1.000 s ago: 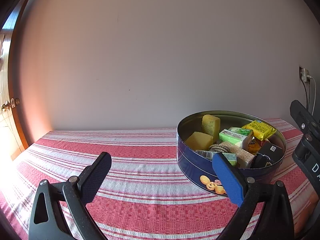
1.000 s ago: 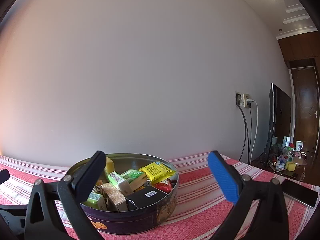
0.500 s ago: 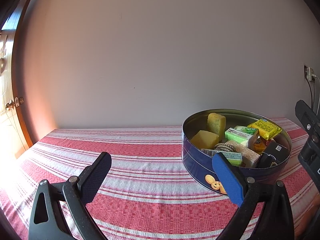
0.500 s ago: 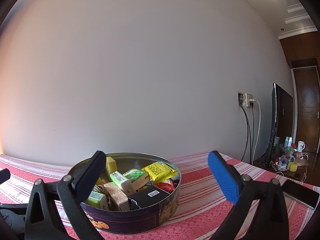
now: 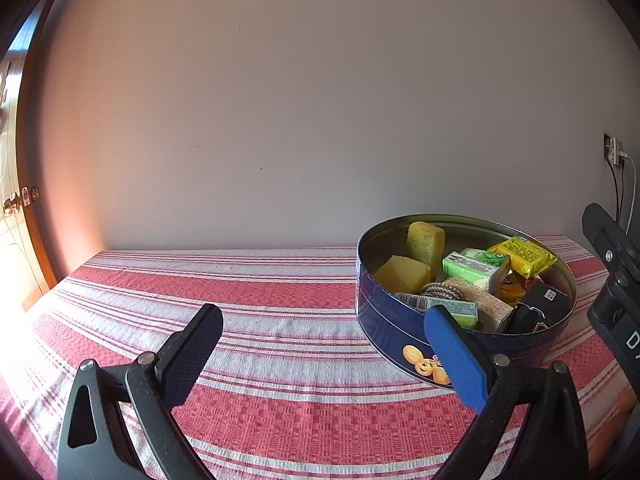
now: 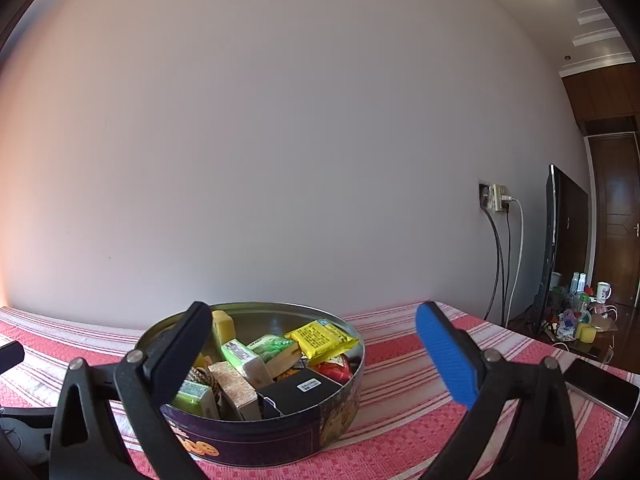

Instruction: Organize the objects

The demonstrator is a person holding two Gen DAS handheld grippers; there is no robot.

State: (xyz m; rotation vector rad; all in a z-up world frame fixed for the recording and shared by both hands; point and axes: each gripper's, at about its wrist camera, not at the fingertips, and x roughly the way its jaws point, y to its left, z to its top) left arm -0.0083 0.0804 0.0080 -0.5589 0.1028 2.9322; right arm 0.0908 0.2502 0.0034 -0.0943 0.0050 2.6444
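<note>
A round dark-blue cookie tin [image 5: 384,320] stands on the red-and-white striped cloth [image 5: 260,292]; it also shows in the right wrist view [image 6: 280,436]. It holds several items: yellow sponges [image 5: 425,242], a green box [image 5: 472,268], a yellow packet [image 6: 322,336] and a black box [image 6: 300,390]. My left gripper [image 5: 320,344] is open and empty, low over the cloth left of the tin. My right gripper [image 6: 314,350] is open and empty, in front of the tin.
A phone [image 6: 600,386] lies on the cloth at the right edge. A wall socket with cables [image 6: 496,200], a TV [image 6: 566,256] and a cluttered side table [image 6: 576,312] are beyond the table on the right. A plain wall stands right behind the table.
Both views have shifted slightly; the tin sits a little further right in each view. Both grippers stay open and empty.
</note>
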